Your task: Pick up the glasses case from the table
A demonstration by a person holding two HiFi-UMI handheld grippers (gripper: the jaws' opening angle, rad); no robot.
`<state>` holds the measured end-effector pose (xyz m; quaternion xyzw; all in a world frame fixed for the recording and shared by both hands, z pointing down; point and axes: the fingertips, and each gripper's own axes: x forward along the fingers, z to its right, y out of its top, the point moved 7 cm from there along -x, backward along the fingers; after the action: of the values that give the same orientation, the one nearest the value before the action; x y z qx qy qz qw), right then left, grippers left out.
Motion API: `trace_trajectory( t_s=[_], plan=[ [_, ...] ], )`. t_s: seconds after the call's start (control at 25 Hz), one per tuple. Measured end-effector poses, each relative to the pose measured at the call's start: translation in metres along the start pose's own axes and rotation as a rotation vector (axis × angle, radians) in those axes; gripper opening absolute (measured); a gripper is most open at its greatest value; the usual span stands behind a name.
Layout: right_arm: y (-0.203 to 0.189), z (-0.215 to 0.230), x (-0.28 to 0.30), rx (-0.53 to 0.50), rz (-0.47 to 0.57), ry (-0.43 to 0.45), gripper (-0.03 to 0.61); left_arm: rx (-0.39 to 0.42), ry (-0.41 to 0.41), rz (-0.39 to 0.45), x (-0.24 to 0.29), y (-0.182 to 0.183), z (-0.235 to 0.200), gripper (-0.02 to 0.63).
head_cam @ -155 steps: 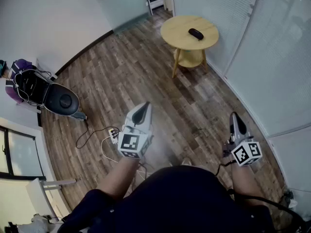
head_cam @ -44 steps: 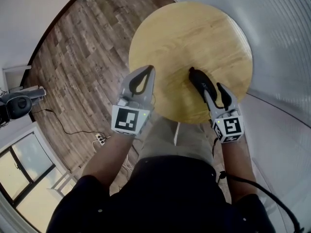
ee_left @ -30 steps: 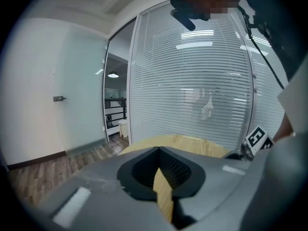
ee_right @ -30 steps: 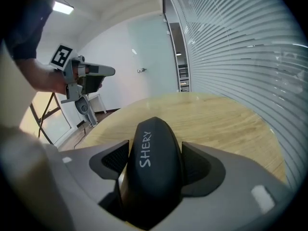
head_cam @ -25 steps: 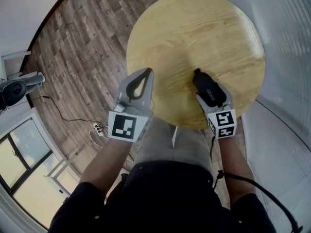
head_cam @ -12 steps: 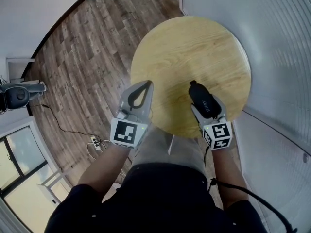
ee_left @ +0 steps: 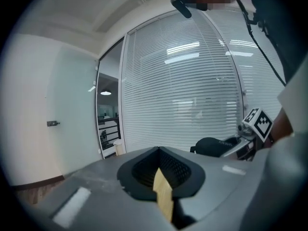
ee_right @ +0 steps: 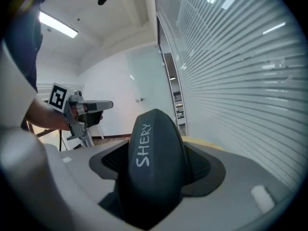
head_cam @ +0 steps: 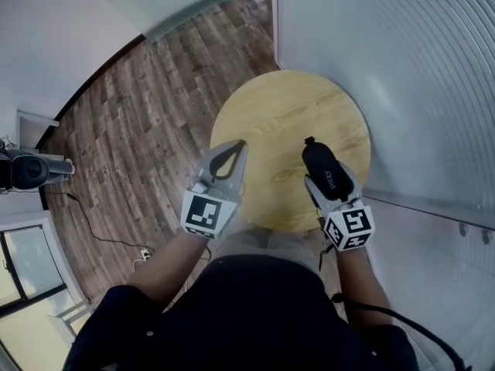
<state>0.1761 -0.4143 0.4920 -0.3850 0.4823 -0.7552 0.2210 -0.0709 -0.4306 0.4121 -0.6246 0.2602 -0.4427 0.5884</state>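
At the lower right of the round wooden bench (head_cam: 286, 107) in the head view, the right gripper (head_cam: 323, 175) has its jaws clamped on the dark glasses case (head_cam: 319, 163), one jaw on each long side. The right gripper view shows the case (ee_right: 151, 148) filling the gap of that gripper (ee_right: 159, 174), with white lettering along its top. I cannot tell whether the case touches the bench. Left of it, over the bench's lower left edge, the left gripper (head_cam: 225, 161) is well apart from the case. In the left gripper view its jaws (ee_left: 161, 177) are together on nothing, with only a thin pale sliver between them. Wood-plank floor (head_cam: 139, 114) fills the left of the head view.
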Motion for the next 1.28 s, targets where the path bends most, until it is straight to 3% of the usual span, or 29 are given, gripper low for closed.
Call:
trace_trajectory(
  t_s=[0.24, 0.6, 0.96, 1.28],
  plan=[
    [0.047, -0.015, -0.046, -0.021, 0.113, -0.019, 0.354, 0.072, -0.017, 0.069, -0.017, 0.037, 0.007, 0.005],
    [0.106, -0.025, -0.083, -0.056, 0.214, -0.002, 0.352, 0.036, -0.020, 0.154, -0.034, 0.078, 0.021, 0.005],
    [0.121, -0.029, -0.098, -0.084, 0.289, -0.028, 0.351, 0.072, -0.041, 0.217, -0.037, 0.103, 0.030, 0.005],
    [0.137, -0.041, -0.092, -0.090, 0.322, -0.027, 0.350, 0.114, -0.051, 0.221, -0.047, 0.111, 0.020, 0.005]
  ],
)
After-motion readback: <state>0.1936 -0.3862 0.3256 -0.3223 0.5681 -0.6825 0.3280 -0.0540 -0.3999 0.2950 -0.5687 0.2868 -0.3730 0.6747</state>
